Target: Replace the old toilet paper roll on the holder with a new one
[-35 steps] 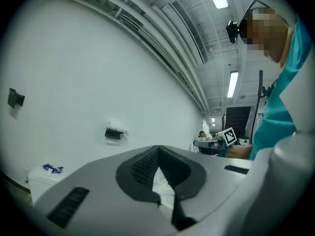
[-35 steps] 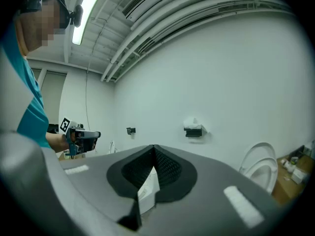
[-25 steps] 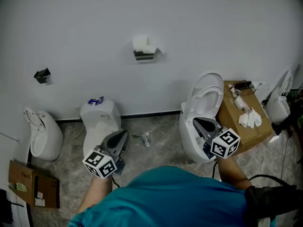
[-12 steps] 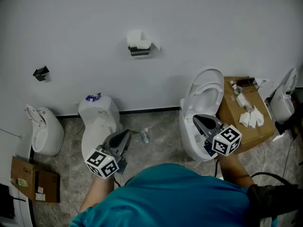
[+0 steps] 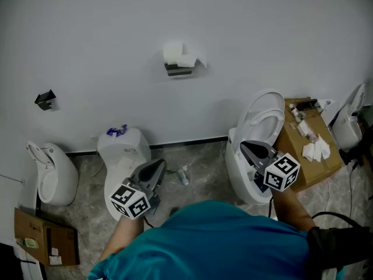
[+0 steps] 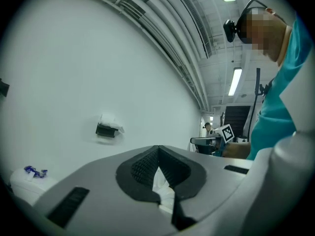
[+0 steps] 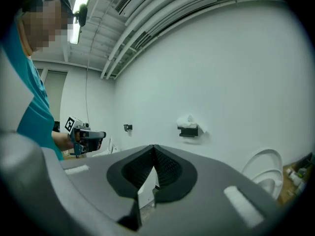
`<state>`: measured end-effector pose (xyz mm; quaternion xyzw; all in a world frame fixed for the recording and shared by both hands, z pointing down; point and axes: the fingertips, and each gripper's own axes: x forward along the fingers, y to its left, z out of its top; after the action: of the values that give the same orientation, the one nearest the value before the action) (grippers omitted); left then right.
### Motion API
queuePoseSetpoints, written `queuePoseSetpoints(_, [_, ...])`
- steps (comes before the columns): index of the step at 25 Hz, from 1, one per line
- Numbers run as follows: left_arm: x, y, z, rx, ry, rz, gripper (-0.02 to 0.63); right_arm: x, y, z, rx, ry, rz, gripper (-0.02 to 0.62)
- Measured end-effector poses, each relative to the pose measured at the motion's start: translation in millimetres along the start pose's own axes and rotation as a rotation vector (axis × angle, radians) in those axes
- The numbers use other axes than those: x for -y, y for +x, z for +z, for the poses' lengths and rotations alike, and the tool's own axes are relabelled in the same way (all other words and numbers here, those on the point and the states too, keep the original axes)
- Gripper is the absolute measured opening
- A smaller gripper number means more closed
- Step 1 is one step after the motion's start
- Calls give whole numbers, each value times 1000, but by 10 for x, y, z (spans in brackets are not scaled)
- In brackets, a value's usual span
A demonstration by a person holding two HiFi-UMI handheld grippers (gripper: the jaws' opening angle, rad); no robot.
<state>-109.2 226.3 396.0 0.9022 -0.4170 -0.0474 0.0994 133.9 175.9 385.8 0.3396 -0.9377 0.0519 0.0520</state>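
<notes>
Toilet paper roll [image 5: 178, 53] sat on the black holder [image 5: 179, 69], mounted on the white wall, w/ a loose flap hanging at its right. It was high above both toilets & well apart from either tool. Left tongs [image 5: 157, 167] were fully shut w/ nothing between the pads. Right tongs [image 5: 247, 147] were the same: tips together, empty. Both were held low in front of the person, pointing roughly level at the wall, left over the closed toilet [image 5: 123, 150], right over the open-seat toilet [image 5: 262, 121].

Step in hand looked like the approach, so nothing was done yet. To do it well: lift both tongs up to holder height, open one pair before arriving, and take the roll across its body, not by the flap, which would likely just unwind. Steady the holder w/ the other pair if it wobbles. No new roll was clearly seen. White bits lay on the cardboard box [image 5: 303, 150], but what they were couldn't be told.

Vs. a sec earlier: both tongs had shifted a little right & forward in the head view, the toilets sat slightly lower in frame, and the pads had stayed shut. The roll was unchanged on the holder.
</notes>
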Motion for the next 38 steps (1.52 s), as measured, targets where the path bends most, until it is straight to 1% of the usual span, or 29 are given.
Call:
queuePoseSetpoints(3, [-441,41,171,-5,-2,-40,9,-62,425,152,5,-8,-20,3])
queuePoseSetpoints(6, [-851,95,347,-13,17,-81,9,-63,826,314,23,-8,-51,3])
queuePoseSetpoints(10, [-1378,178,507,-20,29,-110,9,-38,1319,426,29,-7,-84,3])
queuePoseSetpoints(14, [-1781,281,558,-35,18,-135,9,20,1690,440,25,7,-106,3])
queuePoseSetpoints(18, [-2060,380,568,-44,8,-146,9,131,1930,441,16,17,-123,3])
queuePoseSetpoints(26, [-2380,727,516,-56,-9,-124,9,510,2225,383,-7,34,-109,3])
queuePoseSetpoints(31, [-2465,1191,460,-70,-12,-89,9,1042,2349,322,-11,52,-72,3])
queuePoseSetpoints(35, [-2468,1706,466,-47,-5,-22,9,1618,2448,337,1,51,8,3])
queuePoseSetpoints(38, [-2395,2097,512,-21,-46,24,9,2054,2521,416,-4,56,84,3])
